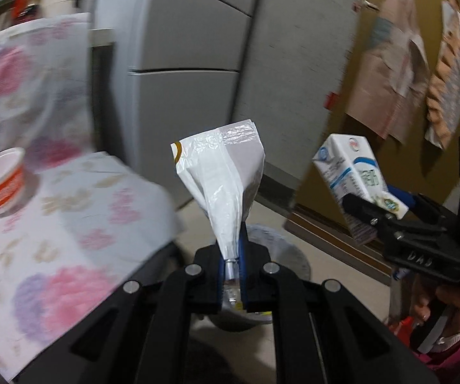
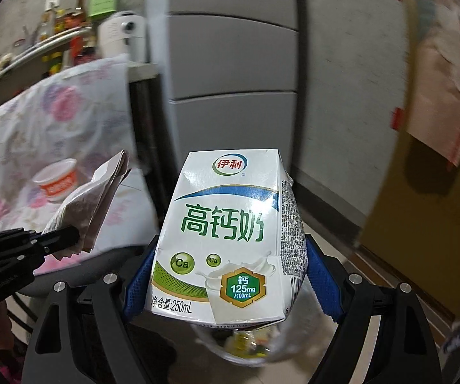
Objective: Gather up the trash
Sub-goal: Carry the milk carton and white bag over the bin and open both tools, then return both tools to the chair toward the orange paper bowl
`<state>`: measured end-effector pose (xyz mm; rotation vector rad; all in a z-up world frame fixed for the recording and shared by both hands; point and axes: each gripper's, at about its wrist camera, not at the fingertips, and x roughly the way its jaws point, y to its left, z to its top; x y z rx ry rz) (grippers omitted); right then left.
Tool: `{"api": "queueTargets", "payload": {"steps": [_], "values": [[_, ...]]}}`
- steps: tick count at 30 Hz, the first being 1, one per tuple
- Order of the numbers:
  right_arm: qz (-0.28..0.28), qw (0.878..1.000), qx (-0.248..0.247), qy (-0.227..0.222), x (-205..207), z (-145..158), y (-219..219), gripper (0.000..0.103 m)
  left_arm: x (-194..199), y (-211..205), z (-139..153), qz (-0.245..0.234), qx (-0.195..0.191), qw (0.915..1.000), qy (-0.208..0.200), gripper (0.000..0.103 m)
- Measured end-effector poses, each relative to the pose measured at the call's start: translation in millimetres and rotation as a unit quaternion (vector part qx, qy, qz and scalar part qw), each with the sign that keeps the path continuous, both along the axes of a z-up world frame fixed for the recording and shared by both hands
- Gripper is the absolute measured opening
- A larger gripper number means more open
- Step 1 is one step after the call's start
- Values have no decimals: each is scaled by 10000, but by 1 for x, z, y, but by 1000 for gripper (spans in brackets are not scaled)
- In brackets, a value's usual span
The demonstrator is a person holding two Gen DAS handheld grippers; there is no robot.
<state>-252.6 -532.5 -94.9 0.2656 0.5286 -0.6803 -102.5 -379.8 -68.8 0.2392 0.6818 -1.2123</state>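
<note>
My left gripper [image 1: 232, 256] is shut on a crumpled white plastic wrapper [image 1: 222, 172], held upright in the air; it also shows in the right wrist view [image 2: 92, 198]. My right gripper [image 2: 230, 275] is shut on a white milk carton [image 2: 230, 233] with green lettering, also seen in the left wrist view [image 1: 355, 176]. Both are held above a trash bin [image 1: 281, 256] lined with a clear bag, whose inside shows below the carton [image 2: 249, 345]. An orange and white cup [image 1: 1, 180] stands on the table, also in the right wrist view [image 2: 58, 180].
A table with a floral cloth [image 1: 69, 224] is at the left. A grey fridge [image 1: 191, 32] stands behind. A yellow door [image 1: 374, 80] with hanging cloths is at the right. A shelf with bottles [image 2: 53, 32] is at the back left.
</note>
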Motion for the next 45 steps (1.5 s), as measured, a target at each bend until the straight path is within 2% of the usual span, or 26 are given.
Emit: {"api": "queueTargets", "payload": {"steps": [3,9,19,20,22,23,26,31,37,41,45], "values": [[-149,9997,174,48,-8,0,-1,83,-9,-23,-10,-234,46,9997,64,6],[-225,9987,427,145,5,-2,0,83,-16,-57,-30,-403,199,9990,81,6],[-238,9947,945,318,19,-56,-55,85,-1,-109,-61,-665,591,9947,506,9],[-251,9942,996,302,22,-62,-60,85,1,-113,-63,-705,603,9941,564,14],[-332,9928,1098,337,24,-72,-68,86,6,-118,-69,-708,642,9931,675,33],[-333,9923,1143,337,24,-76,-72,87,9,-120,-72,-681,675,9927,726,46],[-399,9905,1252,393,21,-81,-76,87,19,-116,-78,-498,721,9926,836,47],[-532,9922,1105,223,5,-62,-73,87,33,-94,-66,-225,576,9951,770,47],[-615,9958,656,-174,-9,-12,-58,87,48,-59,-39,268,365,9977,511,47],[-390,9980,369,-330,-3,17,-33,87,50,-32,-23,524,276,9979,268,47],[-40,9980,366,-520,13,31,-2,87,48,3,-14,752,343,9966,68,47]]}}
